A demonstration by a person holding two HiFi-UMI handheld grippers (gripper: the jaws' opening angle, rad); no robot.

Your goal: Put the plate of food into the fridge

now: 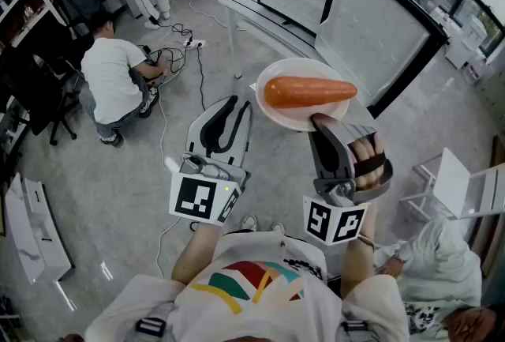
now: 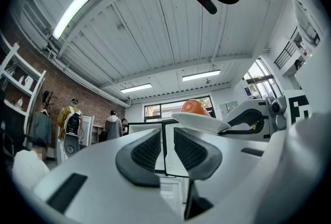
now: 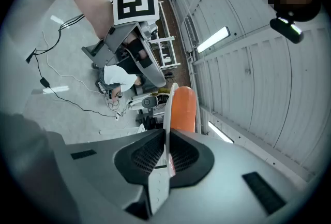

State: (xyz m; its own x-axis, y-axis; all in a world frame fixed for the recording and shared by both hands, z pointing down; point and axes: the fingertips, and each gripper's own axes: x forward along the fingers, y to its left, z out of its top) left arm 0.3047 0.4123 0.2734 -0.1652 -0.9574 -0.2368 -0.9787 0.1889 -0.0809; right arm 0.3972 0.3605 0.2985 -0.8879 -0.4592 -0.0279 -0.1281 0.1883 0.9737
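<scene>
Hand-held gripper (image 3: pixel 166 139) clamps plate (image 3: pixel 168 104) bearing, seemingly, a carrot (image 3: pixel 184 110).

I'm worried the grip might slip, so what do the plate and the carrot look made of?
The plate looks like glazed ceramic or melamine: pale, smooth, thin-rimmed, with a faint sheen. The carrot may be a plastic replica: evenly orange, smooth and slightly glossy, with no greens or blemishes. A real one can't be ruled out.

A person (image 1: pixel 114 80) crouches by cables (image 1: pixel 180 48) on the floor (image 1: pixel 95 198).
</scene>
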